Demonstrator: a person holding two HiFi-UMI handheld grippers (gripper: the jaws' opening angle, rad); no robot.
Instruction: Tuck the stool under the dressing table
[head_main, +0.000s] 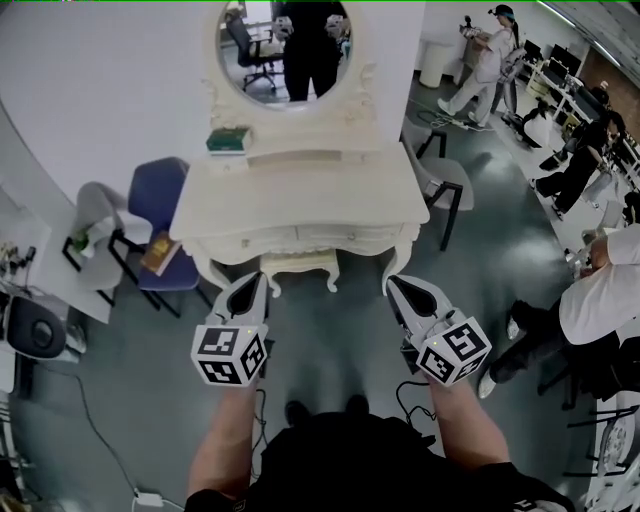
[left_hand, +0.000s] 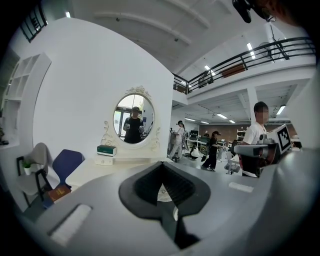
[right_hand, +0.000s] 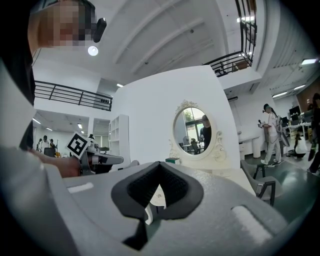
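With the left hand-held gripper (head_main: 256, 285) and right hand-held gripper (head_main: 397, 285) both clenched empty near the vanity desk (head_main: 300, 195), a sloppy shove could jam the stool (head_main: 298, 266) against the desk's legs.

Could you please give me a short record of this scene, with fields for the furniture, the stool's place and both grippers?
dressing table: cream, against the white wall, with an oval mirror above it
stool: cream, under the table between its front legs, front edge showing
left gripper: jaws together, empty, near the table's left front leg
right gripper: jaws together, empty, near the right front leg
on the table: green box, back left
left of the table: blue chair with a book on its seat
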